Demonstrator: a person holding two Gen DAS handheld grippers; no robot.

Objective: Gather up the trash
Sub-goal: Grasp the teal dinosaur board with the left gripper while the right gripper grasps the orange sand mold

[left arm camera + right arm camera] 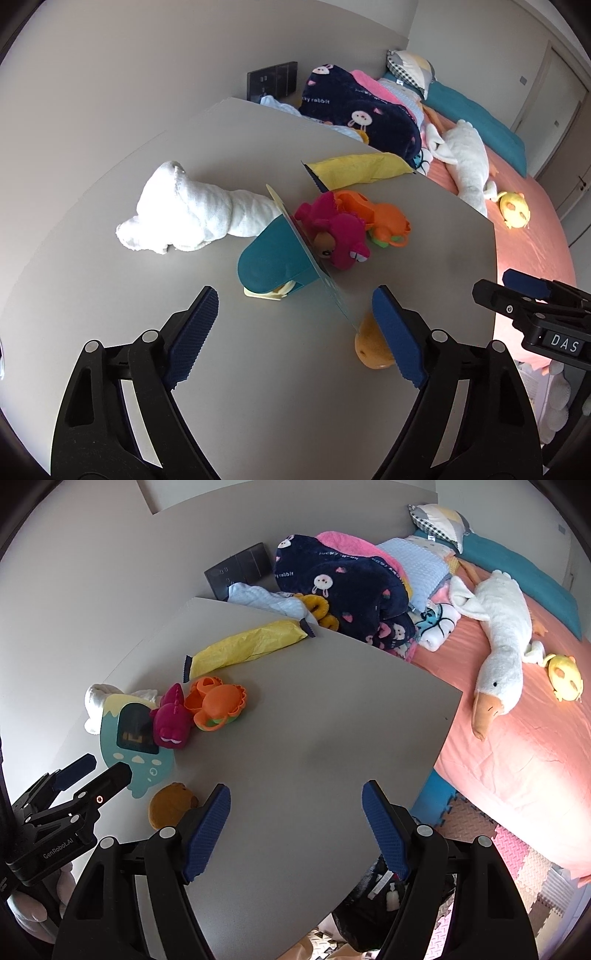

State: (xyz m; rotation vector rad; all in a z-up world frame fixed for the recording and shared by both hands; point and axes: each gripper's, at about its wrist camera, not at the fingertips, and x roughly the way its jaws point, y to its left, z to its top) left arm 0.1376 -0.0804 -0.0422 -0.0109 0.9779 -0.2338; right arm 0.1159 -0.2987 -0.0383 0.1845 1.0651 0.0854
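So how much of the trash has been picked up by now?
Nothing looks collected yet. Both the left gripper and right gripper hang open and empty over the table. The yellow wrapper, the likeliest trash, lies untouched near the far edge.

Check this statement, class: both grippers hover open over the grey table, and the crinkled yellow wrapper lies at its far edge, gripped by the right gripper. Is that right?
One detail is wrong. The crinkled yellow wrapper lies free at the far edge of the grey table; nothing grips it. The right wrist view shows the right gripper open and empty, and the left gripper is open too.
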